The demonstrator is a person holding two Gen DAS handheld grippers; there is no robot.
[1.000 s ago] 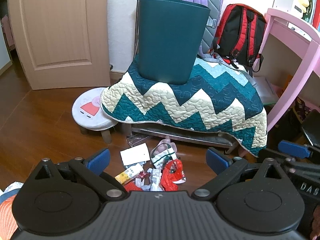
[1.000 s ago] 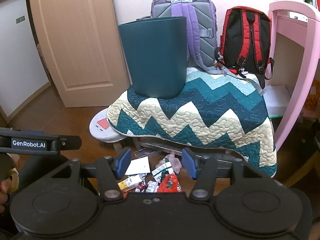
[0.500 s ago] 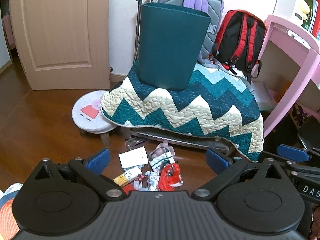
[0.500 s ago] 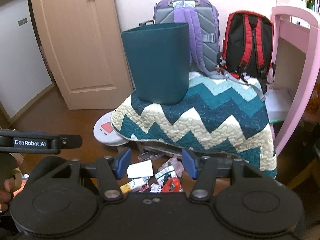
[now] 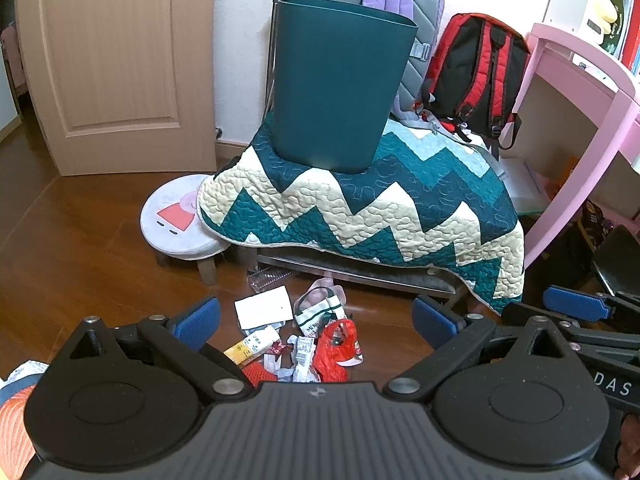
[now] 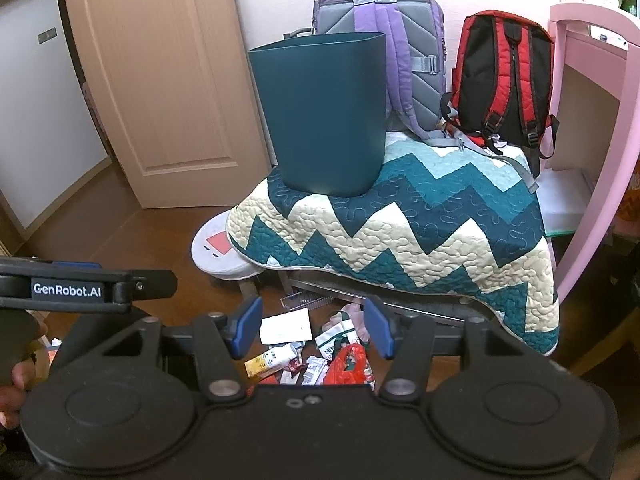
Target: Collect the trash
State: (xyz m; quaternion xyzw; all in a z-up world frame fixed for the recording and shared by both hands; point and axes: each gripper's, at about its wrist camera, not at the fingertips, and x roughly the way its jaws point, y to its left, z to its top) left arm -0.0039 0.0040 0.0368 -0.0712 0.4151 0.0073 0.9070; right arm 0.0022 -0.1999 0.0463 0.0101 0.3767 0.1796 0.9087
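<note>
A dark teal bin (image 5: 340,92) (image 6: 324,116) stands upright on a zigzag quilt (image 5: 380,204) (image 6: 400,232). On the wooden floor in front lies a heap of trash: a white card (image 5: 264,306) (image 6: 286,326), a yellow wrapper (image 5: 250,346) (image 6: 266,360), a red plastic bag (image 5: 338,348) (image 6: 348,366) and small packets. My left gripper (image 5: 316,320) is open and empty, well above the heap. My right gripper (image 6: 312,326) is open too, narrower, nothing between its fingers. The left gripper's body (image 6: 80,288) shows at the left of the right wrist view.
A small round stool (image 5: 176,220) stands left of the quilt. A purple backpack (image 6: 384,40) and a red backpack (image 6: 504,80) lean on the wall behind the bin. A pink desk (image 5: 592,92) is at the right, a wooden door (image 5: 116,64) at the left.
Both cameras have risen and drawn back a little, so the trash heap sits lower and farther. Neither gripper's opening has changed.
</note>
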